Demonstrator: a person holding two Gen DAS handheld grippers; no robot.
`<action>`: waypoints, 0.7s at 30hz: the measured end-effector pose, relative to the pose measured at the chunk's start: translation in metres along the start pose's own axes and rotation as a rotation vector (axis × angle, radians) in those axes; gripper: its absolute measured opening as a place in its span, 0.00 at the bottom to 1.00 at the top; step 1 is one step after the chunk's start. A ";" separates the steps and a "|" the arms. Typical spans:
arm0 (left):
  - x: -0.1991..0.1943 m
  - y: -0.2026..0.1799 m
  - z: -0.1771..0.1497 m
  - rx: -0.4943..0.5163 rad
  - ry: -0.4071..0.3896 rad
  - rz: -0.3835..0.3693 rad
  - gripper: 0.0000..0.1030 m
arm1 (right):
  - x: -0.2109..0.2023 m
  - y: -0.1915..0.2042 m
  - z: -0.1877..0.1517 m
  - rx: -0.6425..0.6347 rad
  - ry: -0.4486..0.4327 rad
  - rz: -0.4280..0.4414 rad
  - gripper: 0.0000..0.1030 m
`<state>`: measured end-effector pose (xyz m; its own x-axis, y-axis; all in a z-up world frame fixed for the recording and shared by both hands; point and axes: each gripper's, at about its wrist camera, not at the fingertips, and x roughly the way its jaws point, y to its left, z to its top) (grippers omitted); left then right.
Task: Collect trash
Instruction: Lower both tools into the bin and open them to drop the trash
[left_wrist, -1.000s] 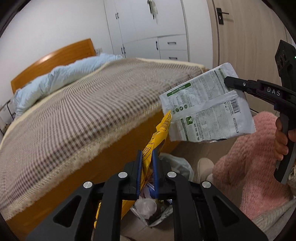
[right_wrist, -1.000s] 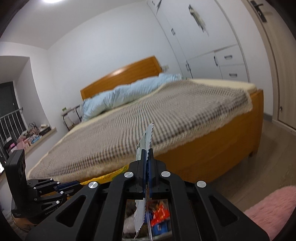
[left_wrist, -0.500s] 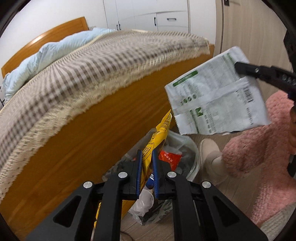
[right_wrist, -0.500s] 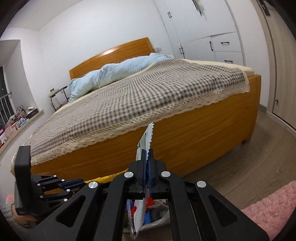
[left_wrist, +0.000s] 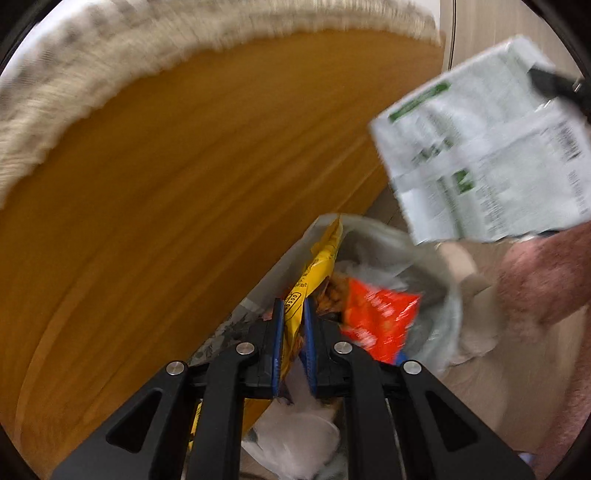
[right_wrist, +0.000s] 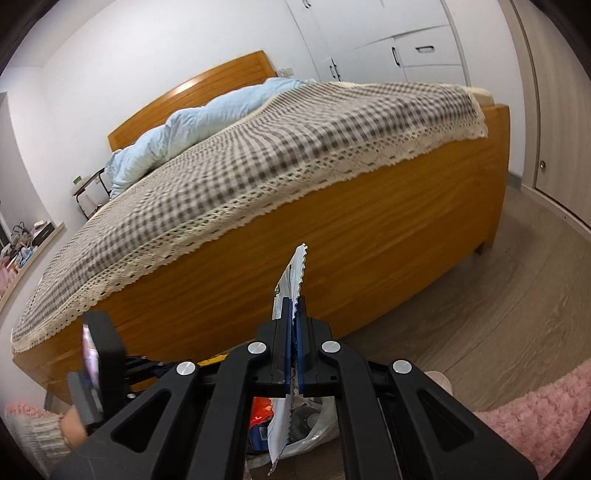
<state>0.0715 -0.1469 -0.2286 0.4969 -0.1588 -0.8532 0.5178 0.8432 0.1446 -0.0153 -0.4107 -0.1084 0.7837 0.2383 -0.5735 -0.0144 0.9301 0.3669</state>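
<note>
Bedside floor, against the wooden bed frame: that's where the trash bag sits open. My left gripper has its jaws clamped on the yellow wrapper, just over the bag's mouth; my right gripper pinches the white packet higher up. I'd let go only once each piece hangs inside the rim, yellow first.

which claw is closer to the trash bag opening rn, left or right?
Left. The left claw, shut on the yellow wrapper, sits right at the trash bag mouth. The right claw, gripping the white packet, is above and off to the side.
</note>
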 end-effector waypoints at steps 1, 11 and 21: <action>0.010 -0.001 0.002 0.012 0.012 0.002 0.08 | 0.002 -0.002 0.001 0.007 0.004 -0.002 0.02; 0.063 0.014 0.001 0.005 0.102 -0.030 0.09 | 0.013 -0.009 0.001 0.026 0.033 -0.034 0.02; 0.018 0.046 0.000 -0.121 0.020 -0.136 0.42 | 0.010 -0.008 0.000 0.021 0.031 -0.033 0.02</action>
<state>0.1041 -0.1114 -0.2368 0.4131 -0.2667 -0.8708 0.4912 0.8704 -0.0335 -0.0074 -0.4152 -0.1173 0.7640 0.2160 -0.6080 0.0248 0.9318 0.3622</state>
